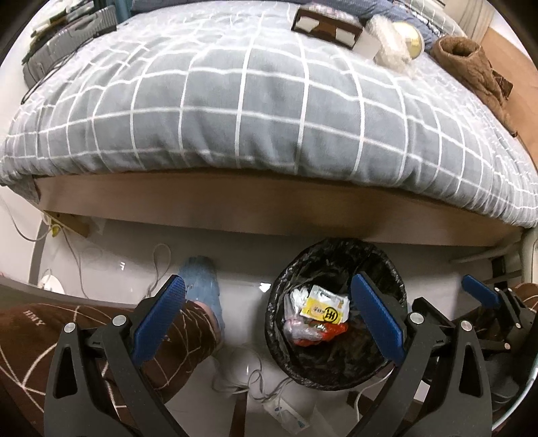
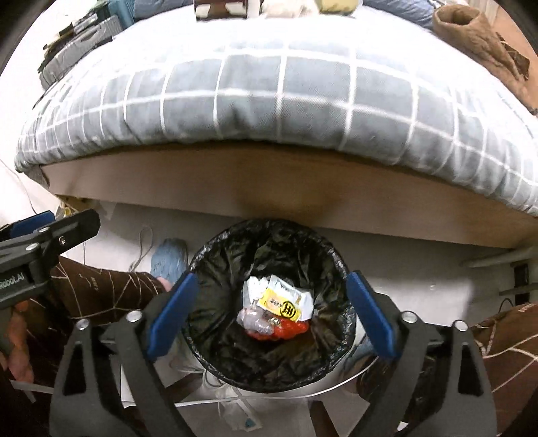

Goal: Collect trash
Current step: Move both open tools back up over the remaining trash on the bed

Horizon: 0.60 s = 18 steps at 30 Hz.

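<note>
While both grippers pointed steeply down beside the bed, the right gripper (image 2: 272, 309) hung directly over the trash bin (image 2: 215, 339), its 2 blue fingers (image 2: 173, 312) spread wide to either side of the bin's mouth with nothing between them. No pad touched anything. Inside the bin, lined with a crumpled black bag, lay the trash: a yellow and white wrapper (image 2: 284, 301) on top, a clear plastic scrap (image 2: 254, 319) to its left and something red-orange (image 2: 289, 331) beneath.

From the left wrist view, the left gripper (image 1: 269, 319) also stood wide open and empty. Its right finger overlapped the bin's rim (image 1: 279, 285) in the picture, while its left finger sat over a brown patterned trouser leg (image 1: 101, 339) and a blue slipper (image 1: 201, 285). The same wrapper (image 1: 324, 304) showed in the bin there.

Behind the bin ran the wooden bed frame (image 1: 235, 208), topped by a grey quilt with a white grid (image 1: 252, 101). A brown and white box (image 1: 328, 23), a yellowish ball (image 1: 412, 38) and a brown fleece garment (image 1: 470, 67) rested on the far side of the bed. White cables (image 1: 255, 383) trailed across the pale floor near the bin.
</note>
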Motion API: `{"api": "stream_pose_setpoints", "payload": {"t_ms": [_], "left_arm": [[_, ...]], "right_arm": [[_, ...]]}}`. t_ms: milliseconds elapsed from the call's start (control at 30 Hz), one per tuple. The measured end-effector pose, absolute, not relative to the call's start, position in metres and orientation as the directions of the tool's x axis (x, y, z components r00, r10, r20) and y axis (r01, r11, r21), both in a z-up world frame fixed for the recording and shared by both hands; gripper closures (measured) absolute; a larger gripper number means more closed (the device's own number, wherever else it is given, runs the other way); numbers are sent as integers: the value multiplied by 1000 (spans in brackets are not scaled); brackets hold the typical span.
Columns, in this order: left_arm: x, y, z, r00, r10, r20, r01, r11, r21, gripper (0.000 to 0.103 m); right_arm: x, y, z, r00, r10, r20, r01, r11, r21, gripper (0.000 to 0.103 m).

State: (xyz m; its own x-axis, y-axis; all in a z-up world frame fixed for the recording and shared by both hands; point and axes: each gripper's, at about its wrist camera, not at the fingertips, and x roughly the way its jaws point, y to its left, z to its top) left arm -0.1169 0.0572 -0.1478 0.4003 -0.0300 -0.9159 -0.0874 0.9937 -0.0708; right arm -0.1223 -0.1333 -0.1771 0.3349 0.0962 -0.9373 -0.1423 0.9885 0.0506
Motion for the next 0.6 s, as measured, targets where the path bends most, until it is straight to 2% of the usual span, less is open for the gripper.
{"api": "stream_pose_setpoints", "payload": {"t_ms": [100,600], "left_arm": [[-117,55,-138,417,-30,-909,-85,994,-71,6],[-111,38,-86,488,-25,-872,-39,998,-50,6]], "right_arm": [[-122,-139,-167,362,84,-929,-130,991,39,8],[-110,-172,-110,483,30,-875,-76,997,-8,8]]}}
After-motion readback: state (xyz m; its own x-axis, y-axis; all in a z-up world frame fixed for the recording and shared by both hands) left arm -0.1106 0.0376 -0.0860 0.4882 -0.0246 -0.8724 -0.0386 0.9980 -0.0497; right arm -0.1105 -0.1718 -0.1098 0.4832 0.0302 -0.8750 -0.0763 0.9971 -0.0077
